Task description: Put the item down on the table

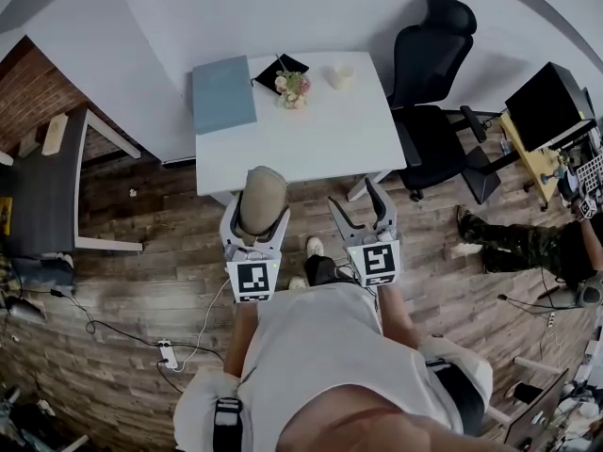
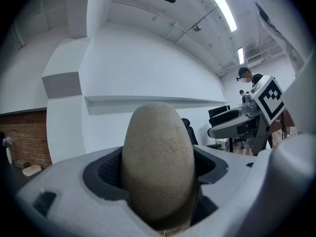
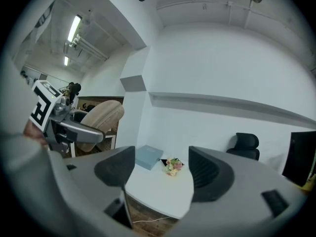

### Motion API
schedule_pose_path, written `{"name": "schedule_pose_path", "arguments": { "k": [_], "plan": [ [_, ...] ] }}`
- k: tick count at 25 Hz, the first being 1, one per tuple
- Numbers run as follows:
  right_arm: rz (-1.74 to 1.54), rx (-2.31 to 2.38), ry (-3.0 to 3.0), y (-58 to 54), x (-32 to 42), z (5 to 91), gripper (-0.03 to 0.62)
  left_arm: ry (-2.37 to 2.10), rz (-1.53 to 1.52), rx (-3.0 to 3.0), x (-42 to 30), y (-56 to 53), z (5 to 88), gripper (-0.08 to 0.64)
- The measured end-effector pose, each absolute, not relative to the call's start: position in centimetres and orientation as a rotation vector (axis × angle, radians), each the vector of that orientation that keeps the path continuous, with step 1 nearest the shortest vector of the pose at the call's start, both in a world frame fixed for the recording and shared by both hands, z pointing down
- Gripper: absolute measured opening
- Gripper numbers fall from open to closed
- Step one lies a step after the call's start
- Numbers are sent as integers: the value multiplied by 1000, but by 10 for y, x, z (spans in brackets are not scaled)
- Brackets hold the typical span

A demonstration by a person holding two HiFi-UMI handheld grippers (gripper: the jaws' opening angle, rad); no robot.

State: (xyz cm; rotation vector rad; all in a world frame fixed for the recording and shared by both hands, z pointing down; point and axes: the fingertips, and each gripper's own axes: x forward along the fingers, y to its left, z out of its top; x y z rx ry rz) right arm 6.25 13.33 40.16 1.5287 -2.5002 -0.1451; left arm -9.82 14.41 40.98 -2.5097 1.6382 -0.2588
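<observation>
Left gripper point(image 1: 254, 229) clamps a beige fuzzy egg-shaped item point(image 1: 261, 196) between both pads, rounded end sticking out past the jaw tips. Item is in the air at the near edge of the white table point(image 1: 311, 139), not resting on it. Right gripper point(image 1: 363, 205) sits just beside, jaws wide apart, nothing between them
</observation>
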Motion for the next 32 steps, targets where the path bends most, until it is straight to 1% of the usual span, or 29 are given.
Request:
{"name": "schedule_pose_path", "arguments": {
  "k": [11,32],
  "plan": [
    [-131,1495,-2524,74,72,405,330,1673,-292,-2490,-88,90,411,393],
    [-104,1395,-2601,-6,110,413,318,1766,-367,-2400,-50,23,409,393]
  ]
}}
